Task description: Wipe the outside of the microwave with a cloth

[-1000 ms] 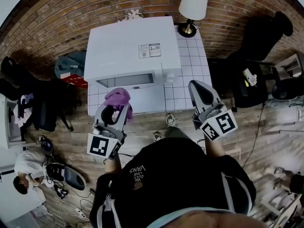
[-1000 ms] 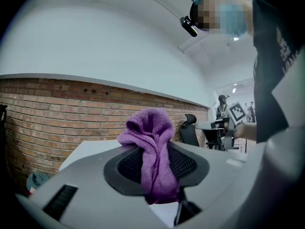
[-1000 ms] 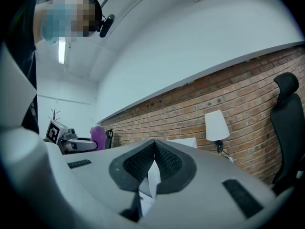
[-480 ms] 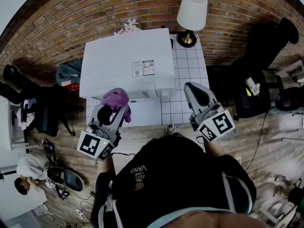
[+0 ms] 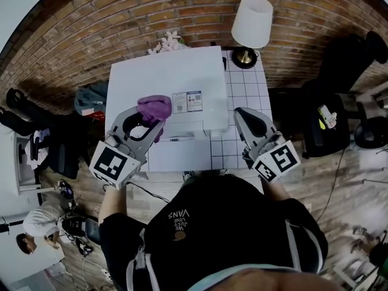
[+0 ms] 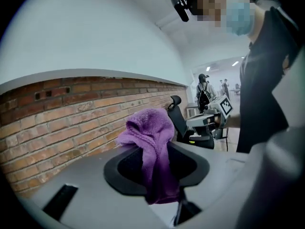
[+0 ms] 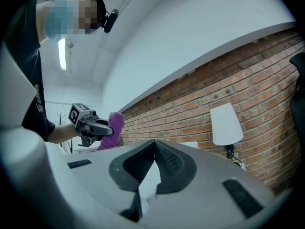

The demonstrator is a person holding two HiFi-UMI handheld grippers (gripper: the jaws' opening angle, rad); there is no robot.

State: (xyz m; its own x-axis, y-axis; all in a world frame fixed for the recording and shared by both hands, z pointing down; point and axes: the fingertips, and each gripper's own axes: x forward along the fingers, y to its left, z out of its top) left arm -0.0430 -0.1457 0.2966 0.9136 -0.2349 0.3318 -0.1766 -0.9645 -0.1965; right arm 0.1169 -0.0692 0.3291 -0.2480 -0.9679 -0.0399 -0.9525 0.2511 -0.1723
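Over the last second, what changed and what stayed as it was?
The left tool, shut on the purple cloth, moved from in front of the microwave door up over its top panel, beside the label. The right tool stayed shut and empty over the tiled table, right of the microwave.

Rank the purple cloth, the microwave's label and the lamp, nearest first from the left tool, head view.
1. Purple cloth: in the left tool.
2. Label: on the microwave top, to its right.
3. Lamp: back right, beside the microwave.
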